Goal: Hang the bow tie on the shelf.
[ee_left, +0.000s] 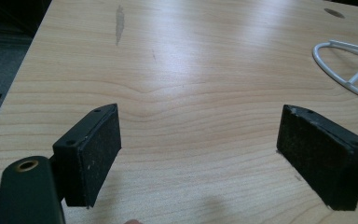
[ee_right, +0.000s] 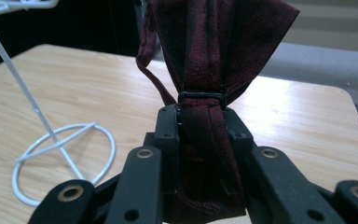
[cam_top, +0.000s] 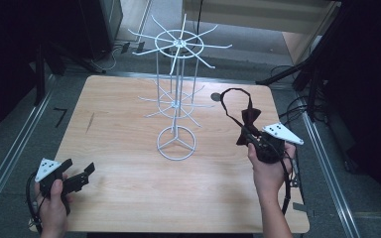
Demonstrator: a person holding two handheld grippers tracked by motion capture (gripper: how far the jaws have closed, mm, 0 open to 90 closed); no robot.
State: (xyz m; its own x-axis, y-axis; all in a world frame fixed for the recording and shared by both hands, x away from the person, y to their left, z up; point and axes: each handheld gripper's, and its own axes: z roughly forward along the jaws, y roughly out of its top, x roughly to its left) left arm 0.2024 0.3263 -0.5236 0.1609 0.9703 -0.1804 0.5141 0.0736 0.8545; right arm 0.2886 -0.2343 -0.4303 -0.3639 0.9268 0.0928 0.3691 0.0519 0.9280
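I have the dark red bow tie point(cam_top: 248, 120) pinched in my right gripper point(cam_top: 252, 139), lifted off the counter point(cam_top: 124, 144) at its right side. In the right gripper view the jaws are pressed together on the lower wing of the bow tie point(ee_right: 208, 93), just under the small black clasp at its knot, and the upper wing fans out above. Its thin black neck strap point(cam_top: 230, 101) loops up and to the left, hanging free in the air between my gripper and the white wire rack point(cam_top: 177, 89).

My left gripper point(cam_top: 82, 177) waits low at the near left corner of the counter, well apart from everything — its jaws spread wide with nothing between them, bare wood showing through the gap in the left gripper view.

As I judge it, the pick-up is done and I am in the carrying step: the bow tie is meant for one of the rack's arms. The next move calls for raising my right gripper toward the rack and steering the open strap loop over the tip of an arm — the lower ring of arms point(cam_top: 174, 105) looks the nearer one. The strap is limp, so I would need to keep the loop open and come in from beyond the arm's tip, then let go only once it has caught. The rack looks light; a snag could tip it.

I can read no brand, label or writing on anything here.
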